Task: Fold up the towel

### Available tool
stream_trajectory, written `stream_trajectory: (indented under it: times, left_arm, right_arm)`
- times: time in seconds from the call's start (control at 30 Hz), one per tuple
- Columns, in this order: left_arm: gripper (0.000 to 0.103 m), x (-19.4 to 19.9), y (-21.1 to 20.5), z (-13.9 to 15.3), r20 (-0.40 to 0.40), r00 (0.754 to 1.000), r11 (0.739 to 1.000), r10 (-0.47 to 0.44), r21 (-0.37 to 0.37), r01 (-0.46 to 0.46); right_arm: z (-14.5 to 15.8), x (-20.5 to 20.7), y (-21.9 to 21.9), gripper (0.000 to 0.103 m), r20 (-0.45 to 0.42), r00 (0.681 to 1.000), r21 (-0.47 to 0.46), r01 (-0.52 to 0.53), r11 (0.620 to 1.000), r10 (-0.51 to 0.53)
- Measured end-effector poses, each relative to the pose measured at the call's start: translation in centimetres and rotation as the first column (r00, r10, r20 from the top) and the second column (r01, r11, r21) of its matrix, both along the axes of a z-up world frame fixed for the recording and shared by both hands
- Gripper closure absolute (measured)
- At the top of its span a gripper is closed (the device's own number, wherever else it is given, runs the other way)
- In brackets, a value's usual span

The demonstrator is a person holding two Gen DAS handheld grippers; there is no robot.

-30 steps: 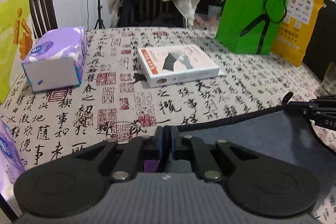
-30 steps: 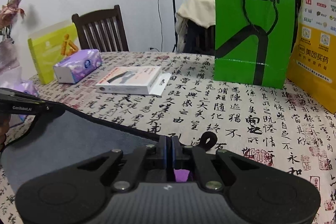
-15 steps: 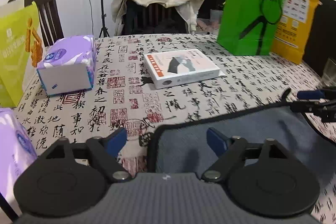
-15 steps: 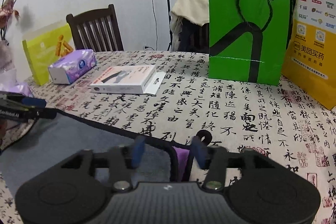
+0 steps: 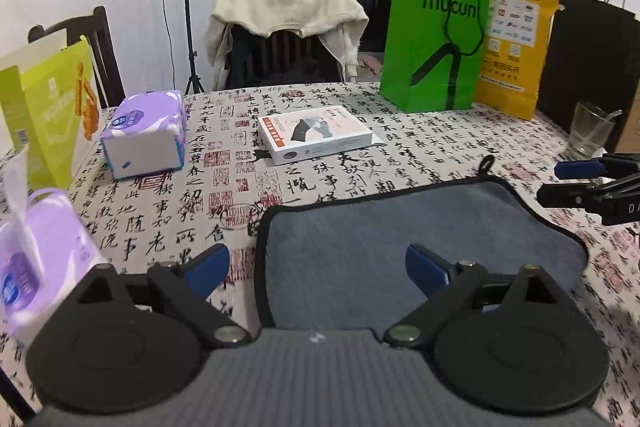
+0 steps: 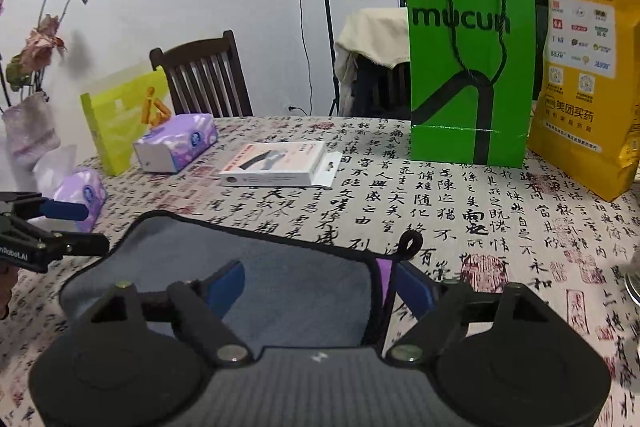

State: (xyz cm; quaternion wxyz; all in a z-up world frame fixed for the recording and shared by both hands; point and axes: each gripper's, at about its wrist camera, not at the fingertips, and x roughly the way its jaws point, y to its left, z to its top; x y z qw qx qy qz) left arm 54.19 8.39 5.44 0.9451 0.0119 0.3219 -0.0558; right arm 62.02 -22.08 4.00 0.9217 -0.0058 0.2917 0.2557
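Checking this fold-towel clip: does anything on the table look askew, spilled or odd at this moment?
Nothing spilled or damaged. The grey towel lies flat; a purple inner layer shows at its loop corner. Both tools, left tool and right tool, are open. The white box sits at an angle, its flap open.

Bare patterned surface (image 5: 320, 183) lies between the grey towel (image 5: 400, 239) and the white box (image 5: 316, 135) beyond it. Tissue packs (image 5: 144, 135) crowd the left; a green bag (image 5: 436, 39), yellow bag (image 5: 516, 43) and glass (image 5: 590, 129) block the far right.
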Motion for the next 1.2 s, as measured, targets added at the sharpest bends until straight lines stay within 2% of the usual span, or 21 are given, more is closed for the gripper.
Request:
stream_trajectory:
  times: [0.47, 1.03, 1.2]
  left_arm:
    - [0.005, -7.5, -1.2, 1.6, 0.042, 0.999, 1.0, 0.001, -0.011, 0.0]
    - [0.003, -16.9, -2.2, 2.1, 0.093, 0.996, 1.0, 0.0, -0.023, 0.002]
    - [0.001, -20.2, -2.5, 1.6, 0.122, 0.992, 1.0, 0.029, -0.006, -0.029]
  right_arm:
    - [1.4, -7.9, -1.6, 0.018, 0.035, 0.999, 0.013, 0.005, 1.0, -0.005]
    - [2.6, -17.6, -2.5, 0.016, 0.081, 0.997, 0.031, -0.004, 1.0, 0.001]
    - [2.5, -20.7, -2.6, 0.015, 0.095, 0.995, 0.035, -0.012, 0.999, 0.008]
